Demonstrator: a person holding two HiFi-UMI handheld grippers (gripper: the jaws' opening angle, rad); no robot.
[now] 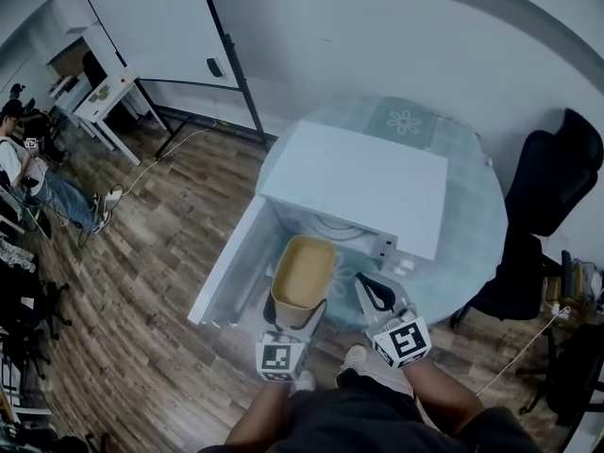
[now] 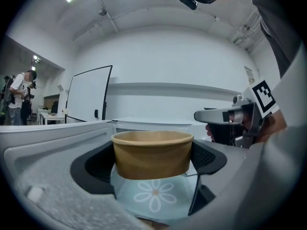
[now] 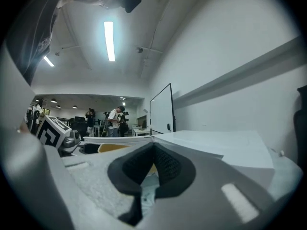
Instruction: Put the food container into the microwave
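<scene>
A brown paper food bowl [image 1: 302, 274] hangs just in front of the white microwave [image 1: 359, 182], whose door [image 1: 226, 262] stands swung open to the left. My left gripper [image 1: 298, 313] is shut on the bowl, one pad on each side of its wall. In the left gripper view the bowl [image 2: 152, 150] sits upright between the black pads, above the flowered cloth. My right gripper [image 1: 374, 296] is just right of the bowl, jaws together and empty. In the right gripper view its pads [image 3: 163, 164] meet, with the bowl's rim [image 3: 112, 147] to the left.
The microwave stands on a round table [image 1: 472, 243] with a pale blue flowered cloth. A black office chair [image 1: 552, 173] is at the right, a whiteboard [image 1: 160, 22] at the back left, and a seated person [image 1: 28, 173] at the far left. The floor is wood.
</scene>
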